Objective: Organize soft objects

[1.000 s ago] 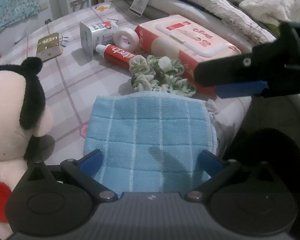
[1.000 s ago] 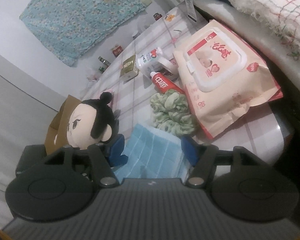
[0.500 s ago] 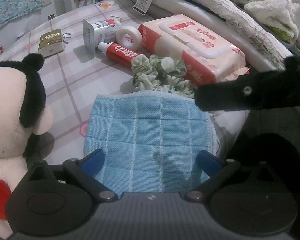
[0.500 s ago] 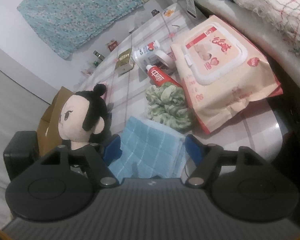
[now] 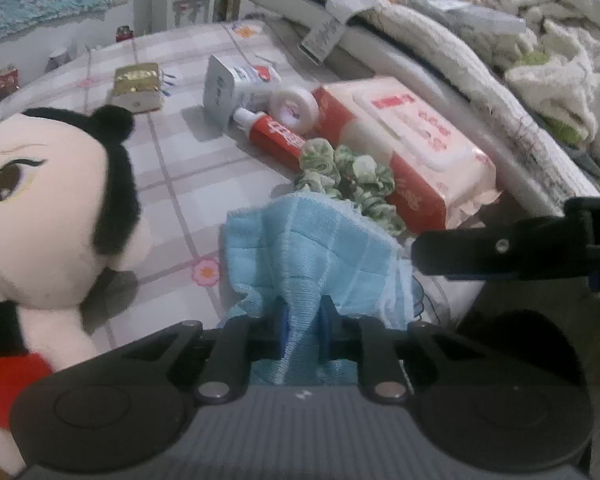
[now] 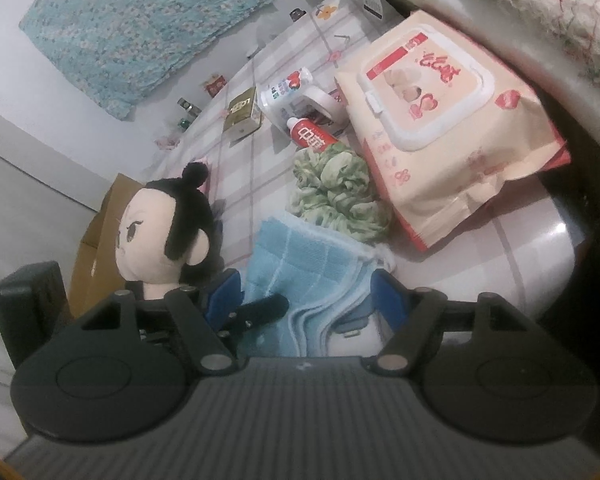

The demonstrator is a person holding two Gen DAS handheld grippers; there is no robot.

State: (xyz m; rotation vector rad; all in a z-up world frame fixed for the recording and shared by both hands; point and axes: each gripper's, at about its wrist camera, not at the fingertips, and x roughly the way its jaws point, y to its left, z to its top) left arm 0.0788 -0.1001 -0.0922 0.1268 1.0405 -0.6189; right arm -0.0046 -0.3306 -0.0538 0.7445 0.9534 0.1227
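A light blue checked cloth (image 5: 312, 252) lies at the near edge of the table, bunched up at its near side. My left gripper (image 5: 303, 336) is shut on the cloth's near edge. The cloth also shows in the right wrist view (image 6: 300, 272). My right gripper (image 6: 308, 300) is open, its blue pads either side of the cloth just above it. A green scrunchie (image 5: 348, 176) lies behind the cloth. A plush doll (image 5: 48, 216) with black hair stands at the left; it also shows in the right wrist view (image 6: 164, 232).
A pack of wet wipes (image 5: 408, 152), a red toothpaste tube (image 5: 272, 132), a tape roll (image 5: 292, 106), a white box (image 5: 236, 80) and a gold box (image 5: 138, 86) lie behind. Folded blankets (image 5: 480, 60) are piled at the right. A cardboard box (image 6: 96, 240) stands left of the table.
My left gripper has closed on the near edge of the blue cloth and bunched it up. My right gripper has come lower and nearer to the cloth.
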